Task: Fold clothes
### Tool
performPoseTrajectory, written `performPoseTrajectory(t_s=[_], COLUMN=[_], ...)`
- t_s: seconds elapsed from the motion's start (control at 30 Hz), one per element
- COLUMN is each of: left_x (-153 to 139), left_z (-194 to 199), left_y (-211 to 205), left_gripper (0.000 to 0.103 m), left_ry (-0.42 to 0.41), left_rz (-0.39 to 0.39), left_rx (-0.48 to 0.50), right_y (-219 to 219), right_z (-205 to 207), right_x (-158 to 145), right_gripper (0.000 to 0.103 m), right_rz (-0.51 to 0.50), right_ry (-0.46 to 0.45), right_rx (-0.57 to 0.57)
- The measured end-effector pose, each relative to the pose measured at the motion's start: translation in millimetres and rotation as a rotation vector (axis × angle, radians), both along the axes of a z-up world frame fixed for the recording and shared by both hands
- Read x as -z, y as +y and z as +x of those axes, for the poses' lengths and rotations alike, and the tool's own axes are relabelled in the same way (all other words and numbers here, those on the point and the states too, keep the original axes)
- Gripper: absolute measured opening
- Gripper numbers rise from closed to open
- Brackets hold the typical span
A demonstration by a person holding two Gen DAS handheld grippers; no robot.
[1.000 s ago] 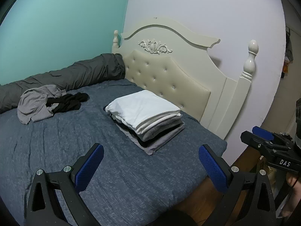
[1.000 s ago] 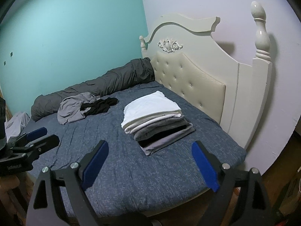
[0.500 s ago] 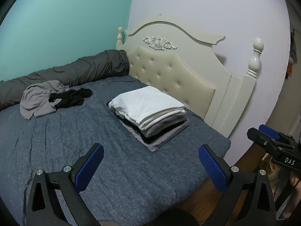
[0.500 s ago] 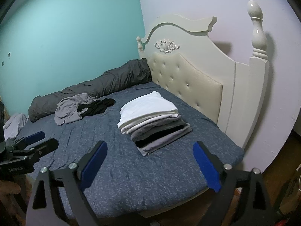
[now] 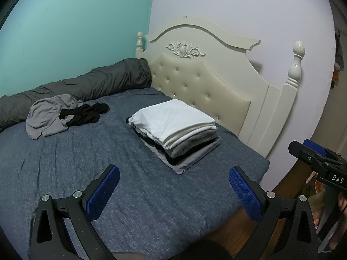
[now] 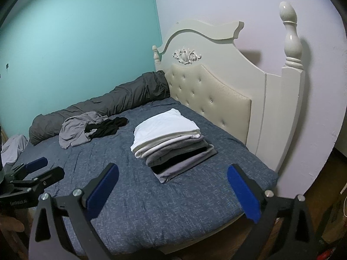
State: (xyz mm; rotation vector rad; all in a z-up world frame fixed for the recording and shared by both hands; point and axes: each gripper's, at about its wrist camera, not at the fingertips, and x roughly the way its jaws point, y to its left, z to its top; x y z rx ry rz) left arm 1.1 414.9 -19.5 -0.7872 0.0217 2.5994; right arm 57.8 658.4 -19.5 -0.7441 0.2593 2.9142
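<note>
Above the near edge of the bed (image 5: pixel 91 160), the left gripper (image 5: pixel 173 192) stands wide with nothing between its blue pads (image 5: pixel 104 191). The right gripper (image 6: pixel 172 191) hangs over the same edge, its jaws opening and already spread wide, also with nothing between them.

Beyond both lies a stack of folded clothes (image 5: pixel 175 130) on the blue bedcover, near the padded cream headboard (image 5: pixel 208 86) but not touching it: white pieces on top, grey and black ones below, a light grey one at the bottom. Well apart from the stack, toward the teal wall (image 5: pixel 76 28), a crumpled grey garment (image 5: pixel 47 117) lies loose with a black garment (image 5: pixel 86 114) touching its right side. Behind them a long dark grey rolled blanket (image 5: pixel 86 84) runs along the wall to the headboard.

Only the left wrist view shows the right gripper from the side at its right edge, with white letters "DAS" (image 5: pixel 337 178) on the black body and part of a hand (image 5: pixel 325 205) below it. Only the right wrist view shows the left gripper (image 6: pixel 43 169) from the side at its left edge, a small white label on it too blurred to read, and a pale cloth (image 6: pixel 13 149) past the far end of the rolled blanket. The wooden floor (image 6: pixel 325 184) shows beside the bed.
</note>
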Motion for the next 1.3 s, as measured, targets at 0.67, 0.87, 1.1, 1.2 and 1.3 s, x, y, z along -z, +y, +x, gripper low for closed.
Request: performPoseTrajectory(t_s=[0.67, 0.87, 1.1, 1.2, 1.3], left_x=[3, 3, 4, 4, 5], left_z=[1, 1, 1, 1, 1], left_y=[-1, -3, -5, -6, -5], left_gripper=[0.103, 0.103, 0.103, 0.103, 0.103], left_ry=[0.009, 0.012, 0.011, 0.011, 0.001], left_rz=[-0.017, -0.018, -0.01, -0.011, -0.014], left_rx=[-0.022, -0.023, -0.03, -0.031, -0.029], right_y=[-3, -3, -2, -2, -1], right_z=[-2, -2, -2, -2, -2], right_x=[8, 10, 10, 10, 11], right_gripper=[0.101, 0.101, 0.101, 0.101, 0.102], right_rz=[-0.005, -0.01, -0.012, -0.013, -0.015], right_ry=[-0.022, -0.029, -0.027, -0.029, -0.029], right_rx=[-0.003, -0.004, -0.002, -0.002, -0.001])
